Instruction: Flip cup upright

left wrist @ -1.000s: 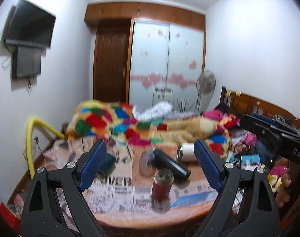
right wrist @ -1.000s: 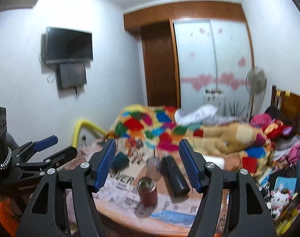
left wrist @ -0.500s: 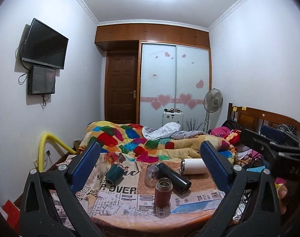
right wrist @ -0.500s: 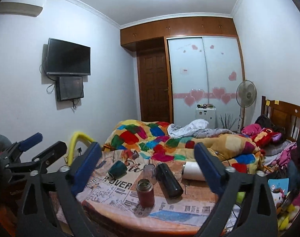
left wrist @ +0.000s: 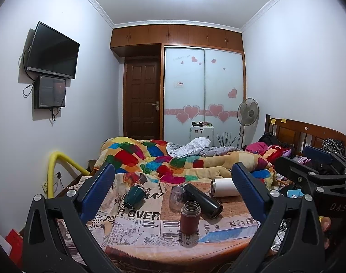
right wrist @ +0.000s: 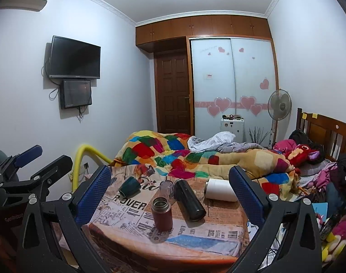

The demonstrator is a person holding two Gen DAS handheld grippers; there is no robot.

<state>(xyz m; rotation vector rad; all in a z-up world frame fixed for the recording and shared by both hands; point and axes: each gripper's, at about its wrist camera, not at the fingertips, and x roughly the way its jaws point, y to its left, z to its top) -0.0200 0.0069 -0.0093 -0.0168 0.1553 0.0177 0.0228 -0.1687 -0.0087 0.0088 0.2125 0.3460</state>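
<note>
On a newspaper-print table point(left wrist: 138, 227) a dark green cup point(left wrist: 133, 193) lies tipped on its side at the left; it shows in the right wrist view point(right wrist: 129, 186) too. A clear cup point(left wrist: 176, 196) stands upside down in the middle. A black flask point(left wrist: 203, 200) and a white flask point(left wrist: 225, 187) lie on their sides. A red-brown flask point(left wrist: 190, 217) stands upright without a lid. My left gripper point(left wrist: 171, 182) is open and empty, well back from the table. My right gripper point(right wrist: 169, 185) is open and empty too.
A bed with a colourful quilt point(left wrist: 173, 161) lies right behind the table. A yellow pipe point(left wrist: 59, 159) curves at the left wall. Clutter and toys point(right wrist: 332, 238) fill the right side. The right gripper's body point(left wrist: 321, 173) shows at the left view's right edge.
Both grippers have pulled back and tilted up from the table, so more of the room shows. Both jaws have opened wider. The objects on the table have not moved.
</note>
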